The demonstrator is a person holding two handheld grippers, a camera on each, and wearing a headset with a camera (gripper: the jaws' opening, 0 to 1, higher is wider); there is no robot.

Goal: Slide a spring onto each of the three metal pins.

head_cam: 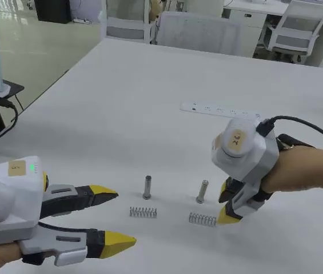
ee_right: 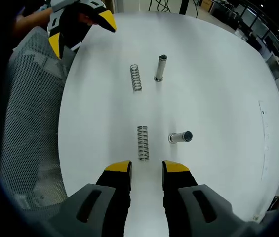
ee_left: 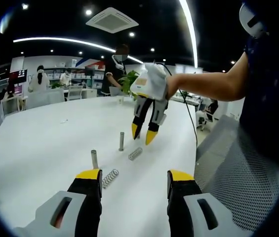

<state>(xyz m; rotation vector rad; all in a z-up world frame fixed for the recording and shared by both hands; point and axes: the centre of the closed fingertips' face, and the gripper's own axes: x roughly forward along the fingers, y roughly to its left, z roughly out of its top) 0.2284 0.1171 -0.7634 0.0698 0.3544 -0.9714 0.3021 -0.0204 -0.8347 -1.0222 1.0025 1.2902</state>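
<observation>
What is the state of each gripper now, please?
Left gripper: open, holding nothing.
Right gripper: open, holding nothing, with its tips close to a spring.

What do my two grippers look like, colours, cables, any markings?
The left gripper and right gripper both have white bodies and yellow-tipped black jaws. The left carries a tan label and green light; the right a round tan sticker, black cable and black strap.
</observation>
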